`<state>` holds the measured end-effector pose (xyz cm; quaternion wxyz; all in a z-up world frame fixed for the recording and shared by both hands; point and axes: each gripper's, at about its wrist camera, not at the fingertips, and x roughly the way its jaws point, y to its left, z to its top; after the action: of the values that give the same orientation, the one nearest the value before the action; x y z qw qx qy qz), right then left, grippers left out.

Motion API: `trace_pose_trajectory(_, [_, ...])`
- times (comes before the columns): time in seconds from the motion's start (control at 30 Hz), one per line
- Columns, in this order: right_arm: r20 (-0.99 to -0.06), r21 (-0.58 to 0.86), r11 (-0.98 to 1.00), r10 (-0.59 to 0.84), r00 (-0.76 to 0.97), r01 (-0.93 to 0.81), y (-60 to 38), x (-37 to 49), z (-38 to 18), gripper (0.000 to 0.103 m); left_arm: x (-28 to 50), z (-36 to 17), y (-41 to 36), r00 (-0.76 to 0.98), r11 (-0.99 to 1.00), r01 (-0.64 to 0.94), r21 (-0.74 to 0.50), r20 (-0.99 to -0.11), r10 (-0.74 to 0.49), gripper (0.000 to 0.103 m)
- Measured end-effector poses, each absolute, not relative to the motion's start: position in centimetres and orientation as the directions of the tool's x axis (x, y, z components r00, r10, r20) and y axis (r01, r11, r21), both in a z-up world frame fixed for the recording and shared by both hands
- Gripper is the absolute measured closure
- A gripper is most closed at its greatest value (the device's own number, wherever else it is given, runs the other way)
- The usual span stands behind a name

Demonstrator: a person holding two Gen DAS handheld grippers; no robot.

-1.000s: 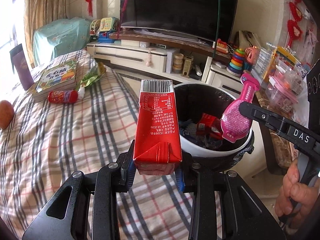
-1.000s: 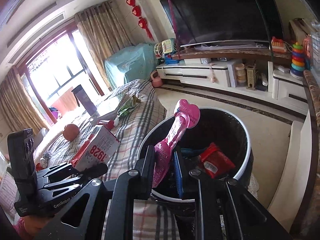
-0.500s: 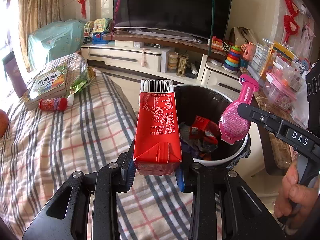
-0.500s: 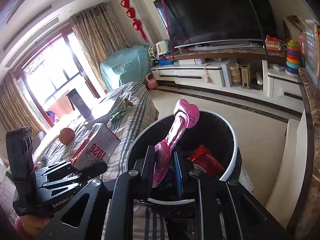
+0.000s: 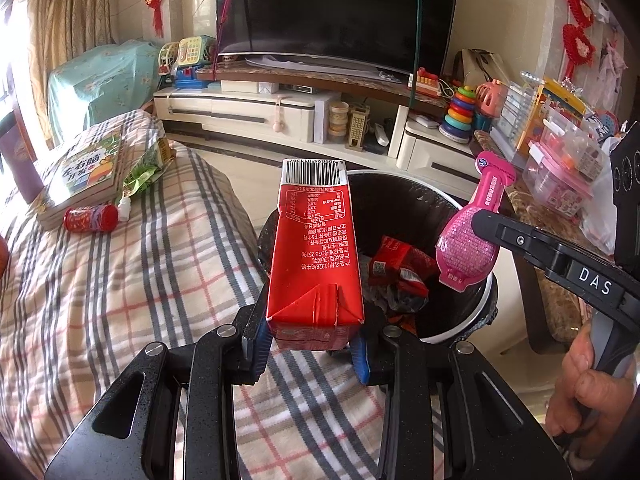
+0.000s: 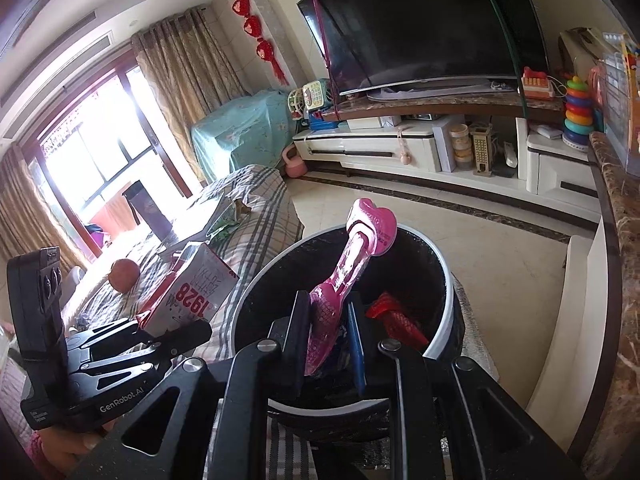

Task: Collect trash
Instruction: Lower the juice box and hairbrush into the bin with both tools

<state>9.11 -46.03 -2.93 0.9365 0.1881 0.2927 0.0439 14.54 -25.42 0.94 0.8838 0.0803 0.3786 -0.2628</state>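
Milk carton point(image 5: 316, 248), red with a barcode at its far end, sits clamped by its base in the left claw point(image 5: 310, 344); its long axis runs from the claw toward 12 o'clock, tipped a little forward. The bin point(image 5: 486, 312), black-lined with a white rim, lies from the carton at about 1 to 2 o'clock in the left wrist view, its mouth just beyond and beside the carton's far end, red wrappers point(image 5: 400, 268) already inside. The carton seems not yet fully over the opening; its base hangs above the checked blanket point(image 5: 120, 280) at the bin's near edge.

The right claw point(image 6: 326, 340) is closed on a pink packet point(image 6: 344, 280), whose long axis points up toward 12 o'clock, and in the right wrist view this packet hangs directly over the bin's mouth. The right hand point(image 5: 580, 392) is therefore the nearer to dropping. My reading: the packet can simply be let go, while the carton needs carrying toward 2 o'clock first
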Motion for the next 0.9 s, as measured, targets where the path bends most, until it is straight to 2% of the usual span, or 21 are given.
trace_pose_trajectory(0.9, [-0.543, 0.377, 0.926, 0.196, 0.816, 0.029, -46.1, 10.0, -3.4, 0.086, 14.8, 1.0, -27.3, 0.557, 0.828, 0.558, -0.055, -0.715, -0.422, 0.072])
